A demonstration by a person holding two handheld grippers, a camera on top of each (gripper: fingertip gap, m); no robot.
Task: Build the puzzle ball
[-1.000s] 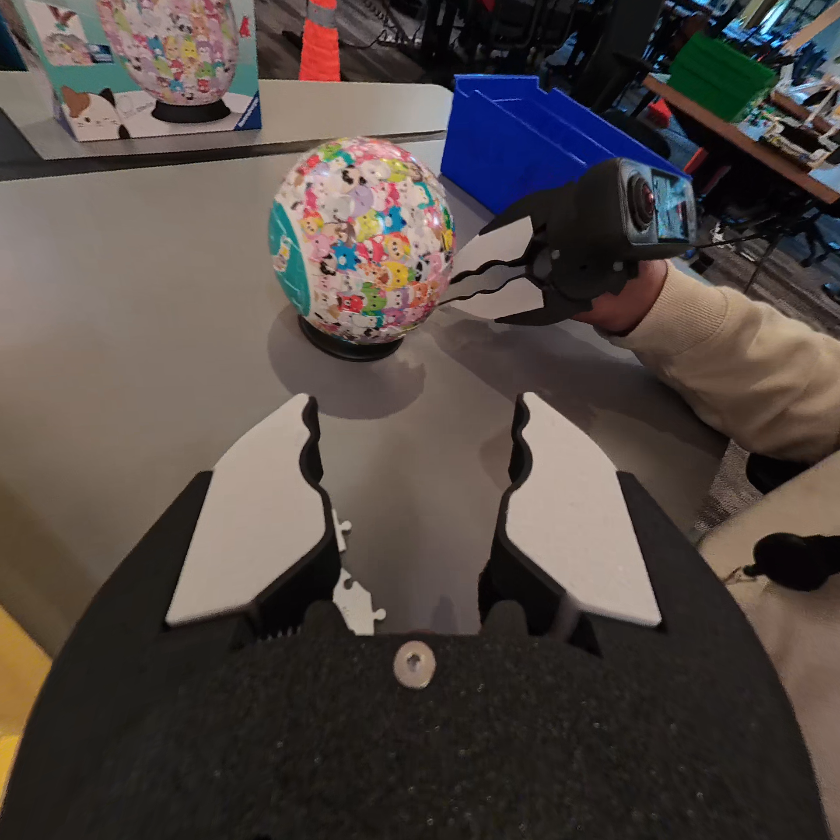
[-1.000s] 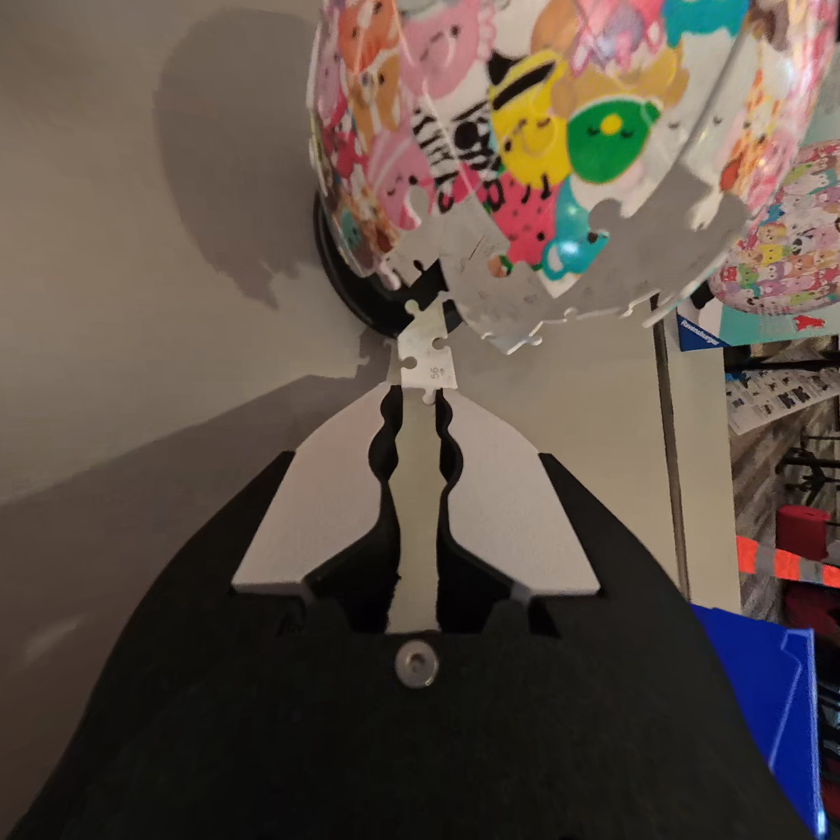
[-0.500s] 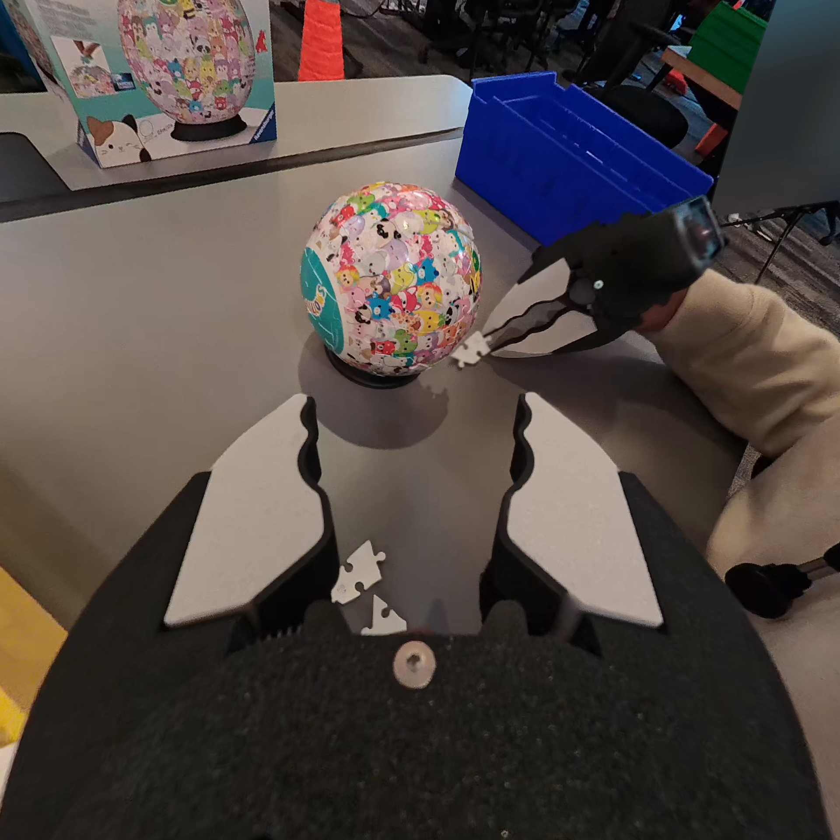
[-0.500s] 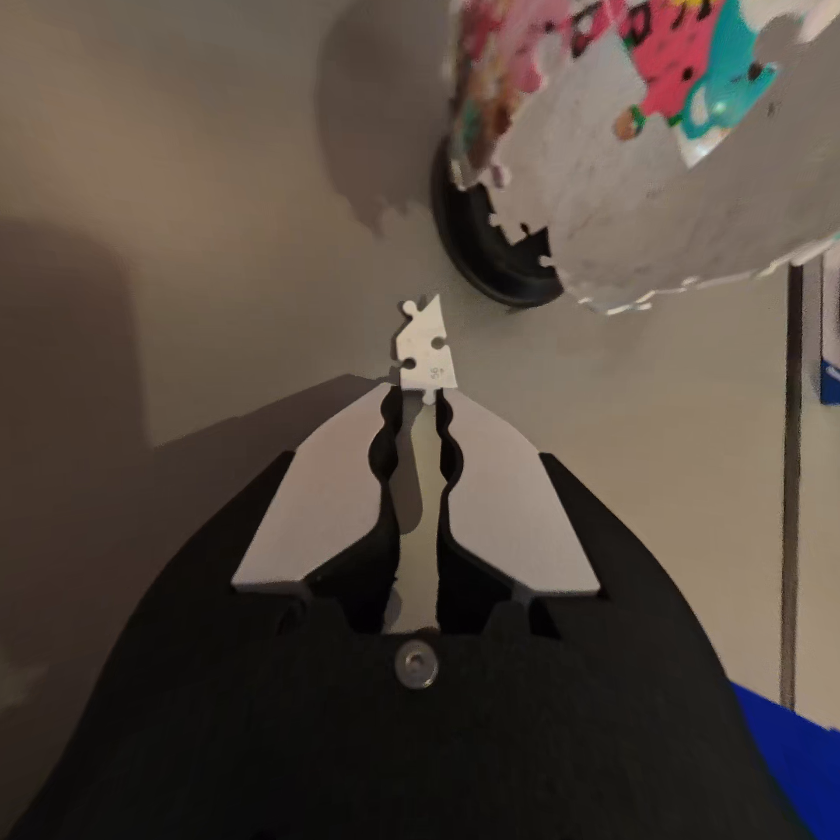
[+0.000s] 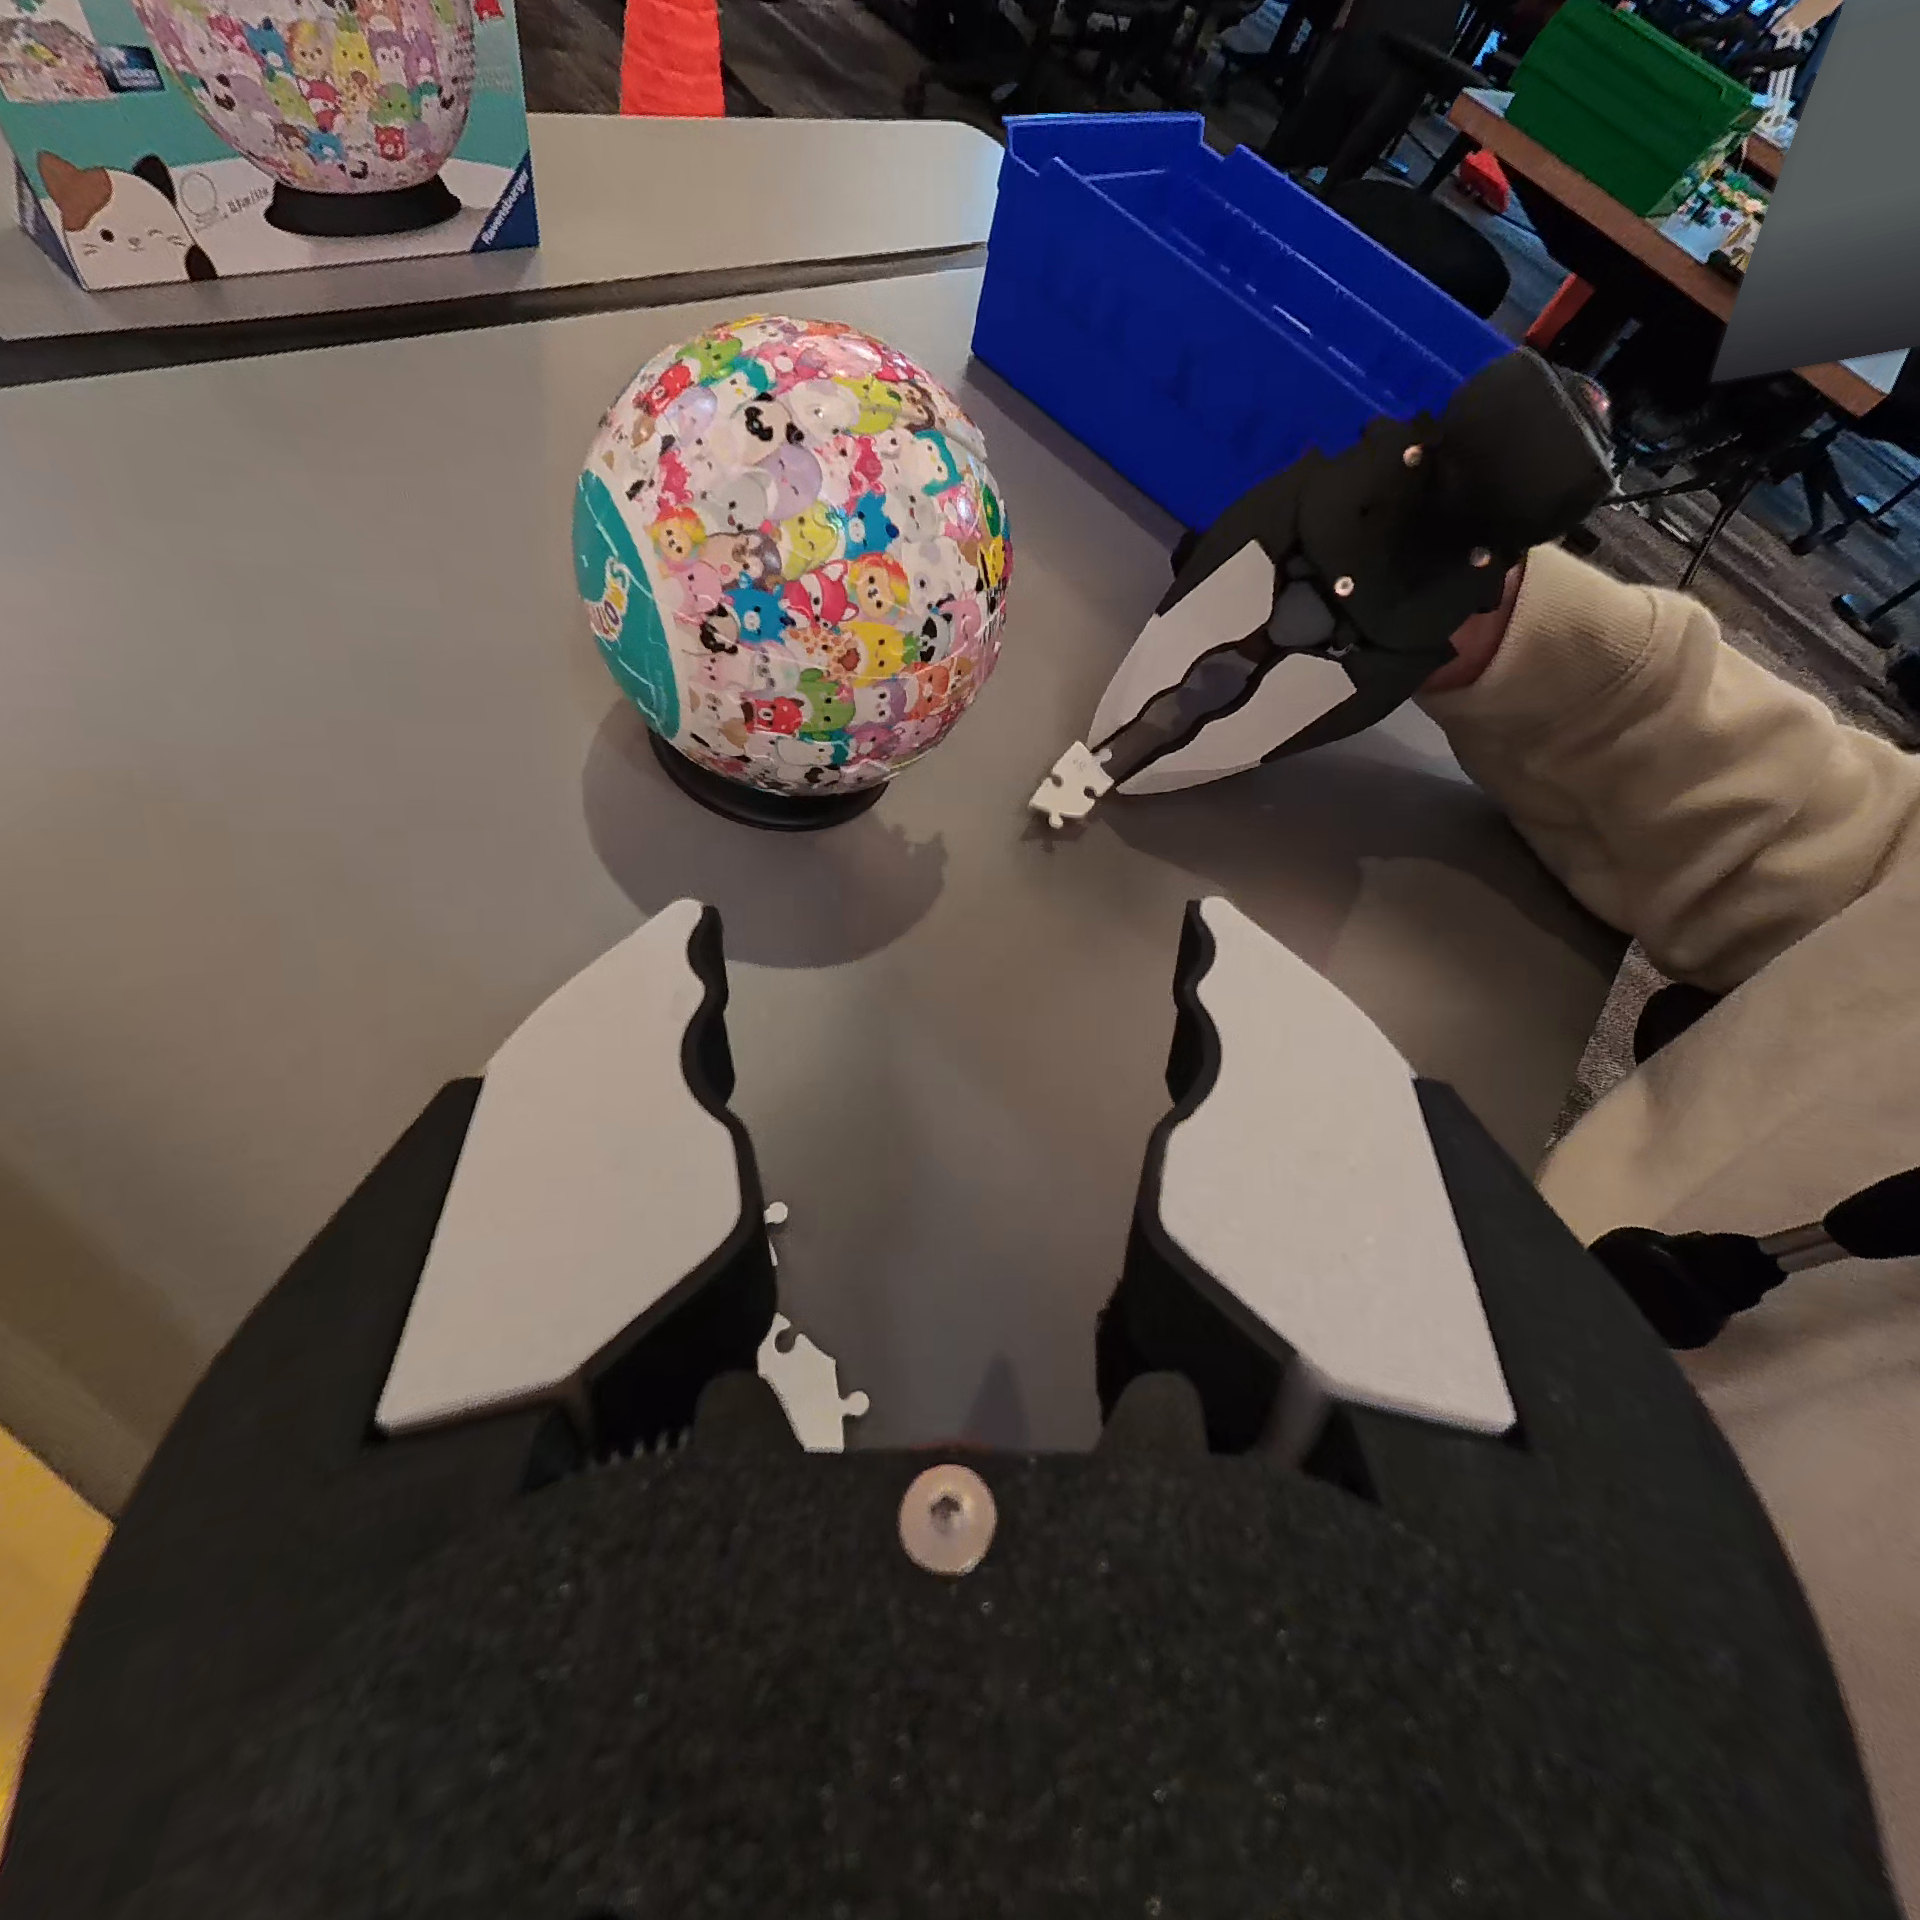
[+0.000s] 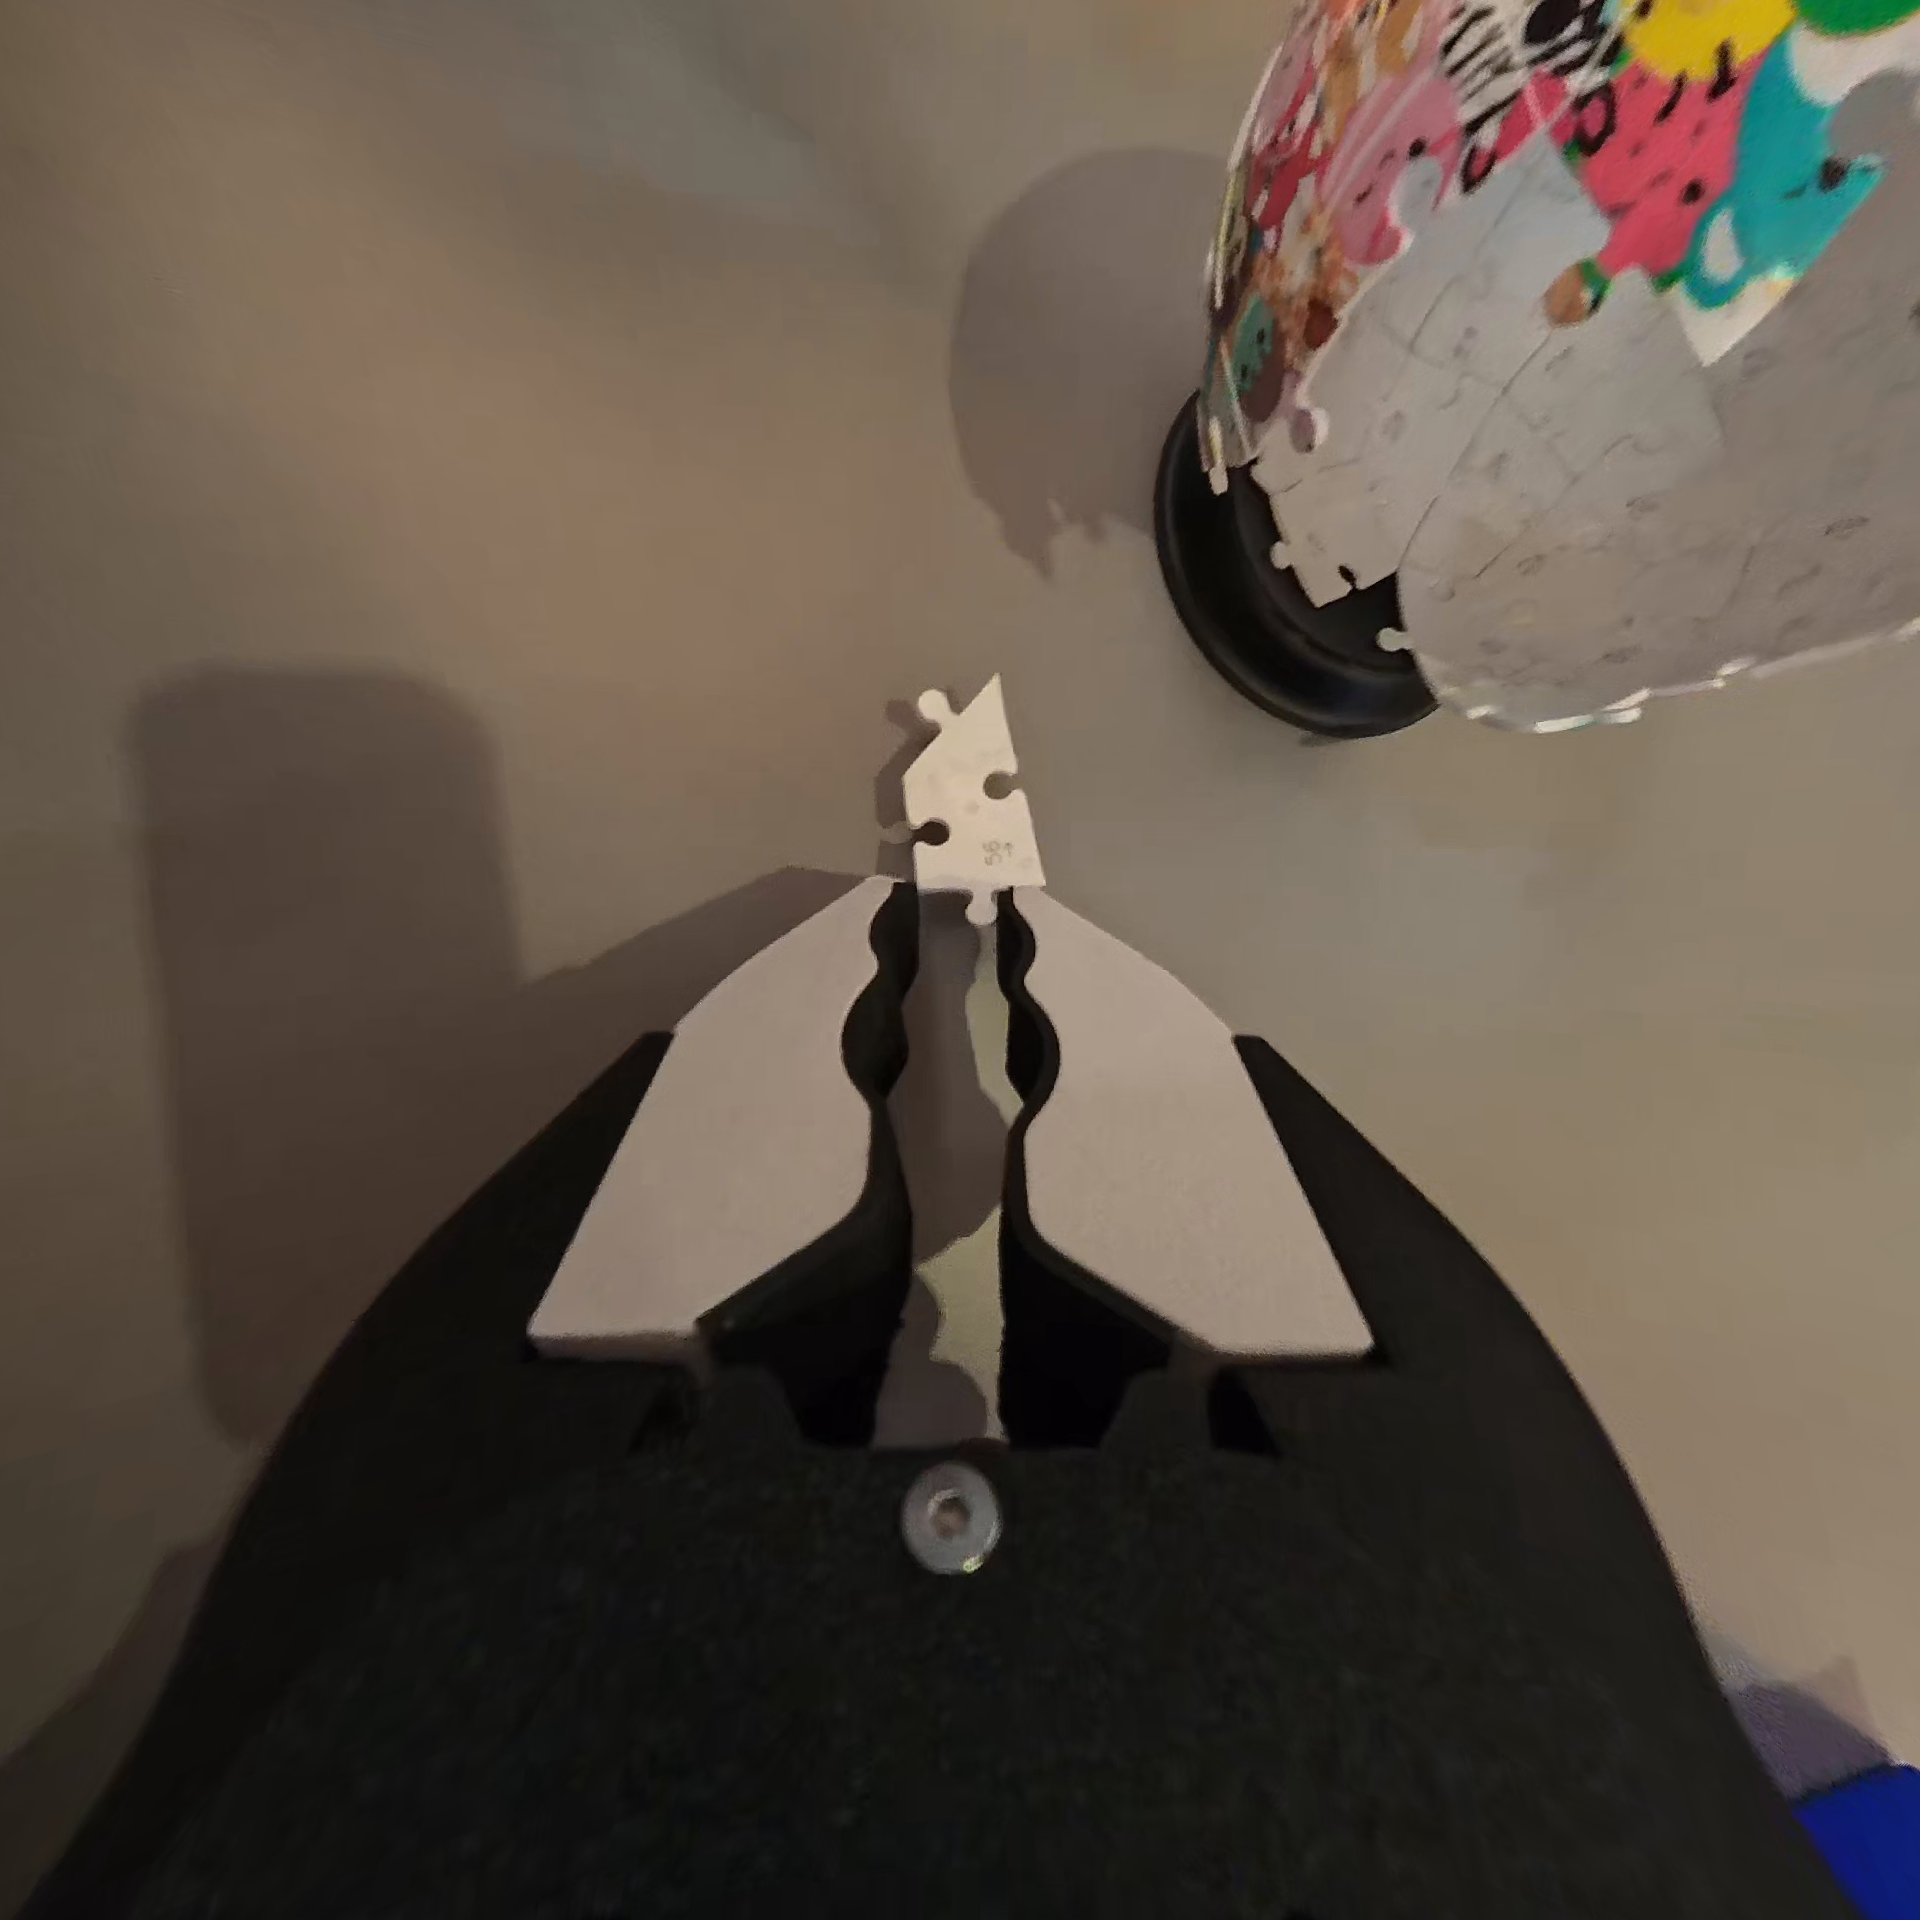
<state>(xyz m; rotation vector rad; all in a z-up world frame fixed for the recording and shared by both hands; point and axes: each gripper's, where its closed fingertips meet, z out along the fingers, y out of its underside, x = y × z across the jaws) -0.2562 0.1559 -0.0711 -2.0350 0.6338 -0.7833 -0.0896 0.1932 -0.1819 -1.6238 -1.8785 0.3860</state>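
Here, right tool (image 6: 958, 902) pinching puzzle piece (image 6: 968, 805) at tips, puzzle ball (image 5: 787, 556) nearby, left tool (image 5: 945, 940) open.

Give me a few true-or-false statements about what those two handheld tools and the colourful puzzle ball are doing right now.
1. The right tool pinches a white puzzle piece at its tips. True.
2. The left tool is clamped on the puzzle ball. False: it is open, empty, and short of the ball.
3. The ball sits on a black stand. True.
4. The ball is complete. False: the right wrist view shows a gap with jagged edges low on its side.
5. Loose pieces lie on the grey table near the left tool. True.
6. The blue bin stands on the ball's left. False: it is behind it, to the right.
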